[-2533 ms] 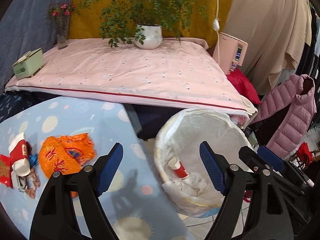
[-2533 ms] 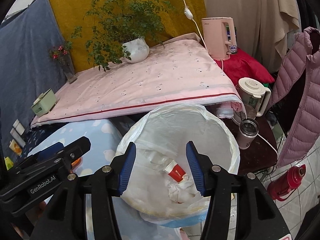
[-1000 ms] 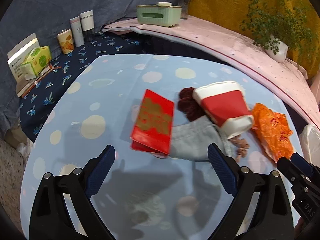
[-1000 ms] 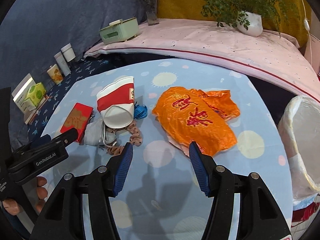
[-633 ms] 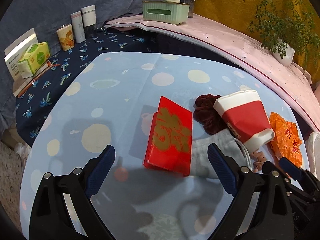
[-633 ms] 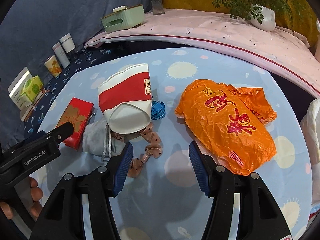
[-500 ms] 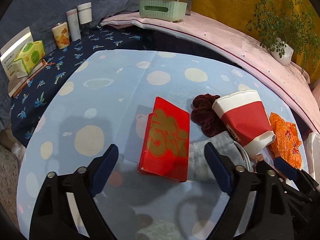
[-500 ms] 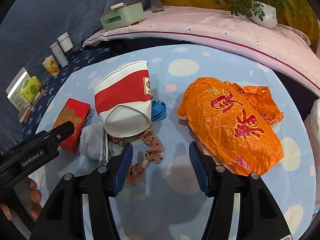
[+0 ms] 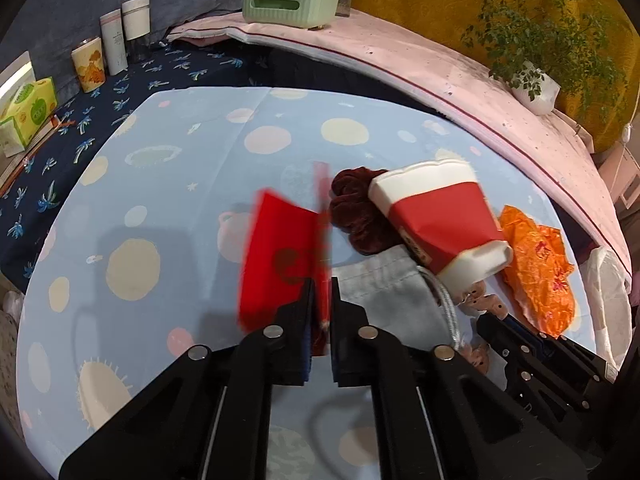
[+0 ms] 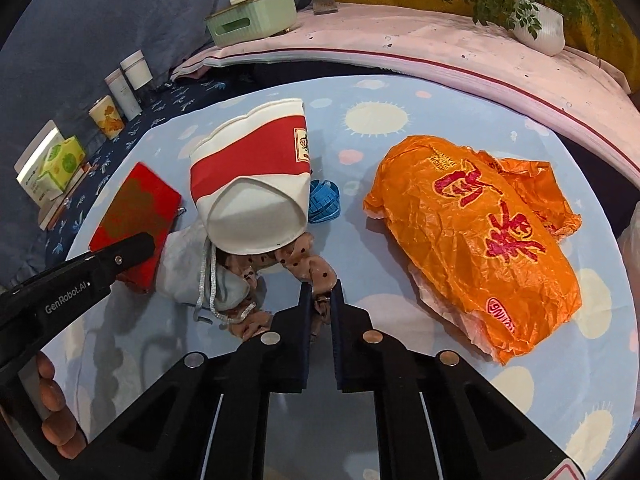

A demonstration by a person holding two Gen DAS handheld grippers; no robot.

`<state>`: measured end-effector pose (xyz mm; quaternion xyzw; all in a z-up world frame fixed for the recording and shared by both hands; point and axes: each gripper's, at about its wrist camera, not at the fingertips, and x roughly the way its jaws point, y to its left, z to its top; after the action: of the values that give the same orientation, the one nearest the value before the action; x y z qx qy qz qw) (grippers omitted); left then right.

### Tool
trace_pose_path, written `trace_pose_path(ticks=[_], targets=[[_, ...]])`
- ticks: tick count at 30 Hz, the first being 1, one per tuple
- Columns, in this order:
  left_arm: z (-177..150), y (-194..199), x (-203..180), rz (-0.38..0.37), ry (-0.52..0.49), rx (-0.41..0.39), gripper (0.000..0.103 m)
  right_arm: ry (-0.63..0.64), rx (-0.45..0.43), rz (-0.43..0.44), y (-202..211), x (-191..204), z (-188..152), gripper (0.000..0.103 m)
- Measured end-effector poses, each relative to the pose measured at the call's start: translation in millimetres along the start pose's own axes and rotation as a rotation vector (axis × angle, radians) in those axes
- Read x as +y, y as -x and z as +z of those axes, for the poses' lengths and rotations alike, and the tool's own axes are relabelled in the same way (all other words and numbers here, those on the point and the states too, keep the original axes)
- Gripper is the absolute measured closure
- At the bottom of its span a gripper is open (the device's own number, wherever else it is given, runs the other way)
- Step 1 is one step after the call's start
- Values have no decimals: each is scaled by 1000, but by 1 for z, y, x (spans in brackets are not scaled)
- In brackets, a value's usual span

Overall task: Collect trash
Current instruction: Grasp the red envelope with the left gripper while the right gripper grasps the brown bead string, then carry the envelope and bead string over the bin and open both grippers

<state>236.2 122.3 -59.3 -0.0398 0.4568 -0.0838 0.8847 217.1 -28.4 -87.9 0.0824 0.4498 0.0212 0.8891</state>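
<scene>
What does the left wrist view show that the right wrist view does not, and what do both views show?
Only the left wrist view shows the dark red scrunchie behind the paper cup, and the left gripper shut on the edge of the red envelope, which is lifted and blurred.

Only the right wrist view shows the blue object beside the cup, the whole orange plastic bag, a hand, and the right gripper shut on the spotted beige fabric.

Both show the red and white paper cup lying on its side, the grey drawstring pouch and the green tissue box.

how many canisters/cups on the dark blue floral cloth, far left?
3, in a row against the grey backdrop: a short orange-printed cup, a tall white canister with a pink band, and a white cylindrical jar furthest back. Others may sit outside the frame.
</scene>
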Motion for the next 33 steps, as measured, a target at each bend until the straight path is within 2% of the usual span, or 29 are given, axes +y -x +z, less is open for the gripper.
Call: trace_pose_path(ticks=[8, 15, 23, 33], targets=[[5, 34, -36, -30, -56, -60, 100, -35, -90, 12, 48, -21, 9, 95], [12, 66, -86, -76, -120, -114, 100, -80, -180, 12, 93, -50, 22, 95], [14, 88, -155, -140, -201, -146, 100, -144, -271, -16, 142, -100, 30, 95], [5, 94, -240, -244, -294, -136, 100, -243, -332, -89, 182, -175, 19, 95]])
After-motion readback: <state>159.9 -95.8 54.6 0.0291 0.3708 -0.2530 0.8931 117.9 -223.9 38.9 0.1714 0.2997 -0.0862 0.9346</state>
